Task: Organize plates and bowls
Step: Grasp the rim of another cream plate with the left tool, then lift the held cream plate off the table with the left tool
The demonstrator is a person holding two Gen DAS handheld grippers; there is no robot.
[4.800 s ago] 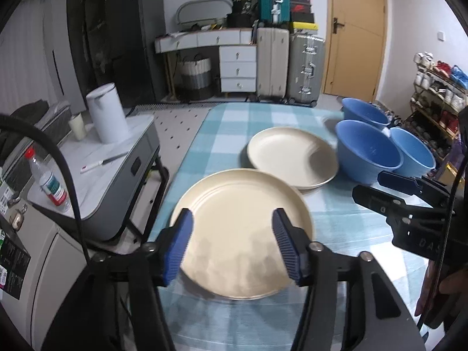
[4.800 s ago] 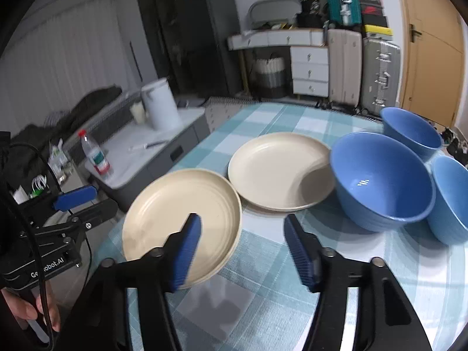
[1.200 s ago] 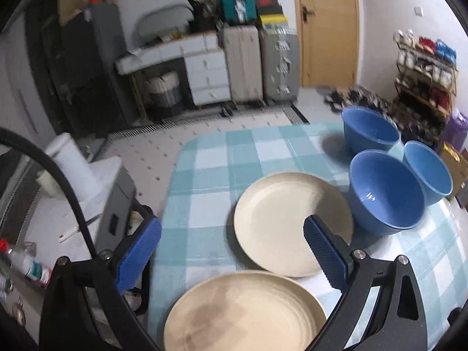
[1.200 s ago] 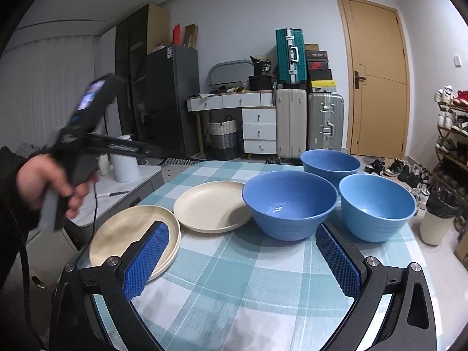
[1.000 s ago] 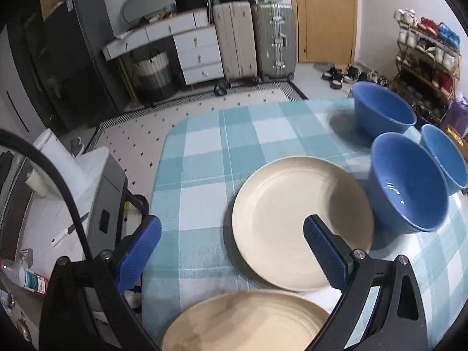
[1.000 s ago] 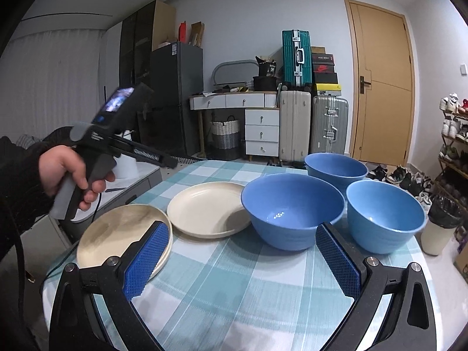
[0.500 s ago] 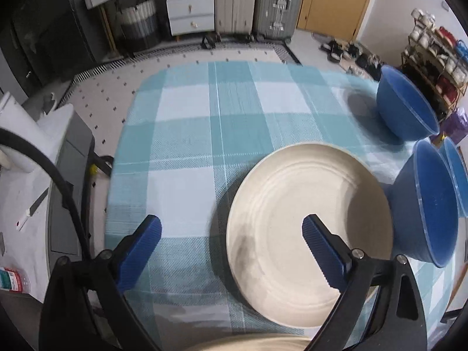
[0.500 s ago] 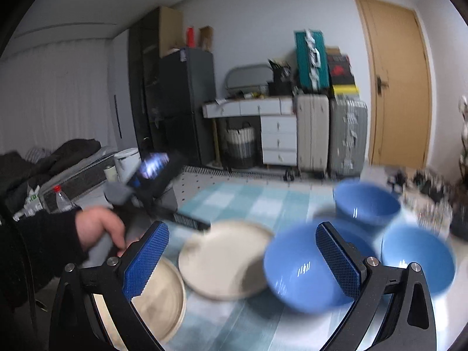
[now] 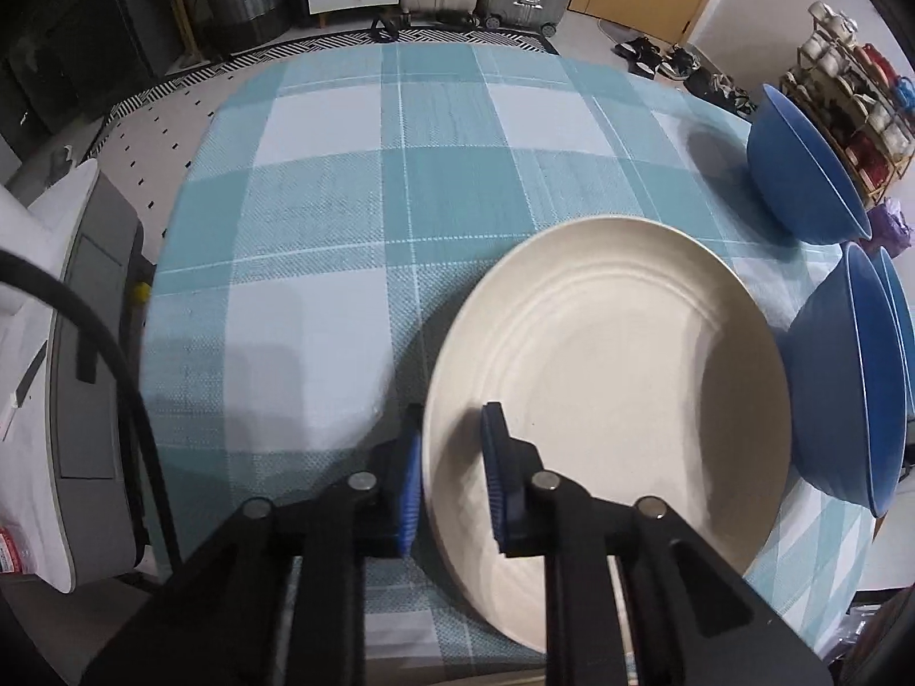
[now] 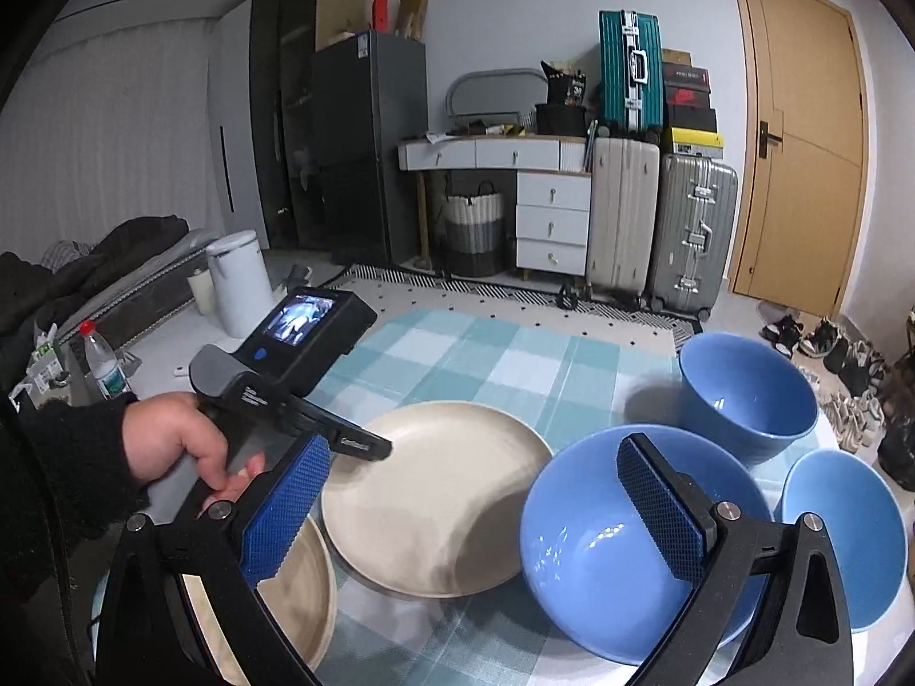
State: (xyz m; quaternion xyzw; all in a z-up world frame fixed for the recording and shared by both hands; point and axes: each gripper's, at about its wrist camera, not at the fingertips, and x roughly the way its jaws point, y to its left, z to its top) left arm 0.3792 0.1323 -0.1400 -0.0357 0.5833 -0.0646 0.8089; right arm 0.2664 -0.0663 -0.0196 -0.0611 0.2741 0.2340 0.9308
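My left gripper (image 9: 452,480) is shut on the near-left rim of a cream plate (image 9: 617,400), which is tilted up off the checked tablecloth (image 9: 343,188). In the right wrist view this plate (image 10: 446,491) is raised, with the left gripper's body (image 10: 286,366) at its left edge. A second cream plate (image 10: 297,606) lies flat below it at the near left. My right gripper (image 10: 474,514) is open and empty, above the nearest blue bowl (image 10: 629,549). Two more blue bowls (image 10: 743,394) (image 10: 846,526) stand to the right.
A grey side cabinet (image 9: 86,343) with a white kettle (image 10: 240,280) and a water bottle (image 10: 106,366) stands left of the table. Suitcases (image 10: 652,217), drawers and a door (image 10: 800,131) are at the far wall. A shoe rack (image 9: 846,103) is right.
My left gripper has gone from wide open to shut on the far plate's rim, and the plate has tilted up. My right gripper has dropped lower toward the nearest bowl.
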